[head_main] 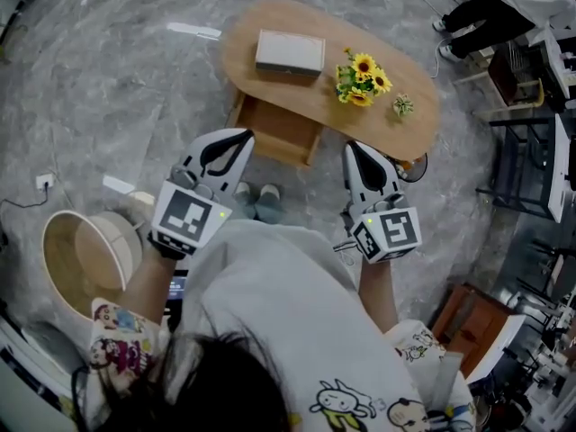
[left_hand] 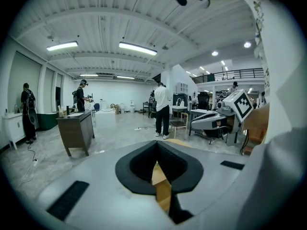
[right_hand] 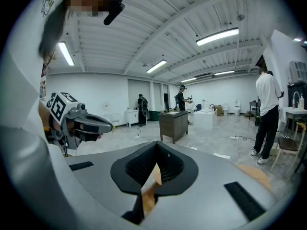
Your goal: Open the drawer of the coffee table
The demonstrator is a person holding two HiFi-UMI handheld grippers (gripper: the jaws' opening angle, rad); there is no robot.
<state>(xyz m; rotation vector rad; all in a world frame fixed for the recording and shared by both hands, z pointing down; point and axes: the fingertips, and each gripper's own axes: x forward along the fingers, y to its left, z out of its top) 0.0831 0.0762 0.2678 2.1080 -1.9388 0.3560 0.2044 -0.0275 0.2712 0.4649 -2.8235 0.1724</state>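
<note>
Grey marble floor [head_main: 108,88] carries the oval wooden bench [head_main: 238,48] on the far side. Its drawer [head_main: 274,129] already stands pulled out towards me, long axis left to right, just beyond and between both tongs. I read left tongs [head_main: 244,136] and right tongs [head_main: 352,148] as fully closed and empty; the left lies nearer the drawer

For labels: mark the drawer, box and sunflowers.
drawer [head_main: 281,126]: head view, its open inside floor.
box [head_main: 289,50]: head view, middle of its top.
sunflowers [head_main: 362,76]: head view, the blooms.
</note>
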